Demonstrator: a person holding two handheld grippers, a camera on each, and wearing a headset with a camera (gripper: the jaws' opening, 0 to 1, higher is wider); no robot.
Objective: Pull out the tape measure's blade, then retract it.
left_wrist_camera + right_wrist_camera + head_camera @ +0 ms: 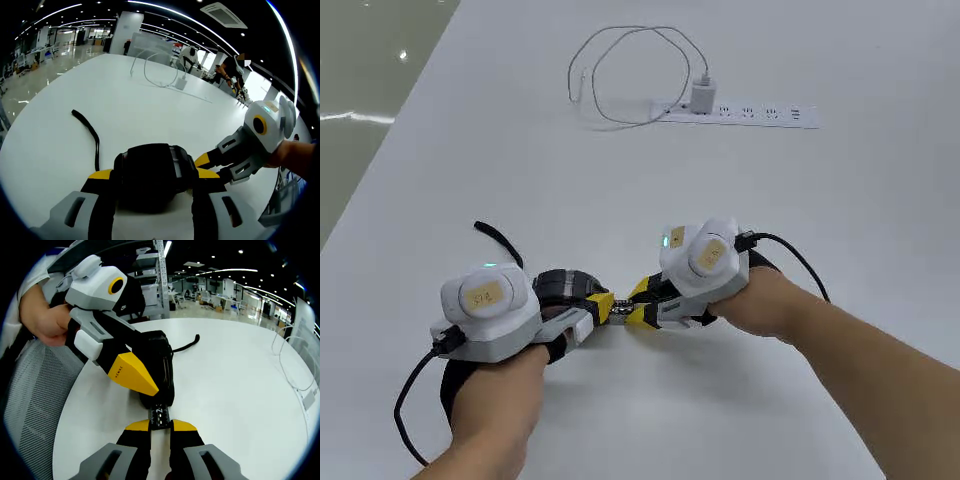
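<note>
**Head view.** The left gripper (588,308) is clamping the black tape measure (563,285), which is resting on the smooth white table (650,200). The gripper's white housing is covering most of the case. The right gripper (642,303) is meeting it tip to tip. The short blade (618,314) between them is showing too small to read. A black strap (498,238) is curling on the table beside the left gripper. Well apart, a white power strip (750,114) is carrying a charger (703,97) with a looped white cable (570,80).

**Left gripper view.** The left gripper (152,176) is pressing its yellow-tipped jaws against both sides of the rounded, matte tape measure (150,162). The jaws are cutting off its lower part. The right gripper (210,162) is coming in from the right, and the case is hiding the blade. The strap (89,134) is lying to the left.

**Right gripper view.** The right gripper (161,427) is pinching the blade (159,416), where a printed 2 is showing. The blade is running straight into the tape measure (159,360). The left gripper (127,372) is partly covering the case. A grey mesh chair back (30,405) is standing at the left edge.
</note>
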